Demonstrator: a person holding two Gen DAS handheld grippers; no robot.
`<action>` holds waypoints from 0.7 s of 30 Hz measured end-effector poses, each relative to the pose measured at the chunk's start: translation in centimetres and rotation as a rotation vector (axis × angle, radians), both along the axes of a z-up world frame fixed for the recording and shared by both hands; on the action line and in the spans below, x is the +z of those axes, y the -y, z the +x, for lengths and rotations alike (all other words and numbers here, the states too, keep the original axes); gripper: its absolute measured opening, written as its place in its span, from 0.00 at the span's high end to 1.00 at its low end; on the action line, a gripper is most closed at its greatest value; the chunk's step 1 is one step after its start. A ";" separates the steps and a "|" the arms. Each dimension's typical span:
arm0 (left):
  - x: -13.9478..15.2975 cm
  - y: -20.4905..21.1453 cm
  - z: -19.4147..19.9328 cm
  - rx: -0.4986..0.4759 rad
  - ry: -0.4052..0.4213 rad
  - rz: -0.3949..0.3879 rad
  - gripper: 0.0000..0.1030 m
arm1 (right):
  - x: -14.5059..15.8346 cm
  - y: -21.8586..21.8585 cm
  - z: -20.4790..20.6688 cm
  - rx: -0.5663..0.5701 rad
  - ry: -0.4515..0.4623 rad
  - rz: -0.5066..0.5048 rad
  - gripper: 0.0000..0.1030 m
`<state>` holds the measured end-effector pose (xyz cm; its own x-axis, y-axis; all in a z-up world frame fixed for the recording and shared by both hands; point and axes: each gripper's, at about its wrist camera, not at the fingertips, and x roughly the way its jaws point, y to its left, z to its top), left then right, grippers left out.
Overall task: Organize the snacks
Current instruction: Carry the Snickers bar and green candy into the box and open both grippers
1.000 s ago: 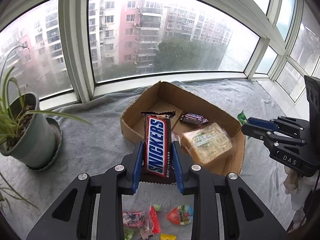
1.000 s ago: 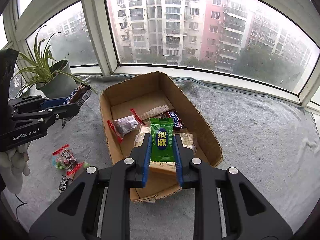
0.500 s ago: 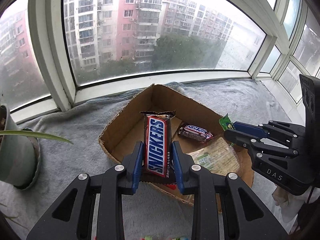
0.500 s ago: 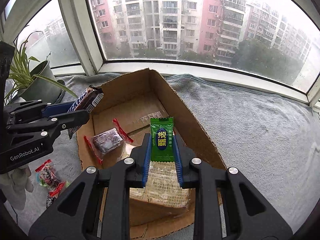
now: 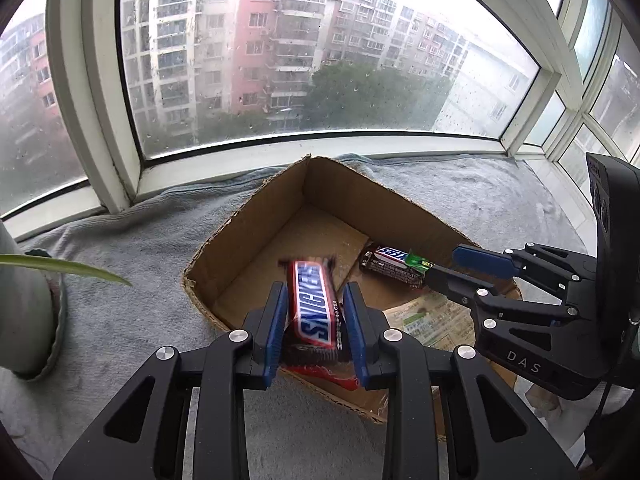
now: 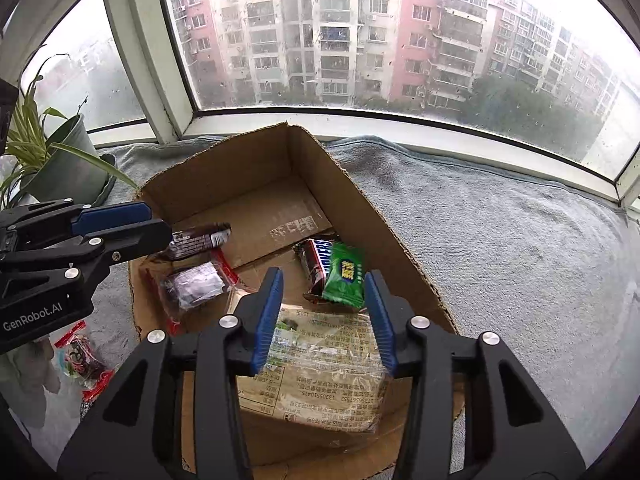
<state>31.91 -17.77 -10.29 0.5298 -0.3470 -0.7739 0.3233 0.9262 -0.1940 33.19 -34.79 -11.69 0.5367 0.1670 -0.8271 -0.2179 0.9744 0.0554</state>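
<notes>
An open cardboard box point(image 5: 256, 220) point(image 6: 248, 168) lies on a grey blanket. My left gripper point(image 5: 316, 320) is over its near edge, jaws apart, and the blurred Snickers bar point(image 5: 316, 304) between them is slipping down. In the right wrist view the left gripper point(image 6: 160, 228) shows with the bar's end point(image 6: 200, 238) at its tips. My right gripper point(image 6: 324, 316) is open over the box, and the green candy packet point(image 6: 344, 274) lies below it on another Snickers bar point(image 6: 314, 260). The right gripper also shows in the left wrist view point(image 5: 440, 268).
The box also holds a large clear-wrapped biscuit pack point(image 6: 328, 364) and a small clear packet with red ends point(image 6: 192, 286). Loose sweets point(image 6: 80, 360) lie on the blanket left of the box. A potted plant point(image 6: 60, 160) stands at the far left by the window.
Both grippers moved forward over the box and opened. The green packet dropped from the right gripper onto the Snickers bar in the box. The left gripper's Snickers bar is tilting and sliding free.
</notes>
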 end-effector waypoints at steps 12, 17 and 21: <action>2.1 -1.3 -1.8 0.009 0.025 0.004 0.72 | 3.2 -0.1 -3.0 0.022 0.031 -0.002 0.56; 3.6 -3.3 -3.7 0.018 0.042 -0.004 0.72 | 5.1 -1.0 -5.6 0.053 0.050 0.021 0.56; 4.2 -5.3 -5.8 0.026 0.052 0.004 0.72 | 6.2 -2.3 -8.0 0.092 0.051 0.056 0.56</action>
<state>26.12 -12.49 -6.08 0.5783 -0.3299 -0.7461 0.3089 0.9350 -0.1740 25.23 -32.49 -5.51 0.5584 0.2628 -0.7868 -0.3103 0.9458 0.0957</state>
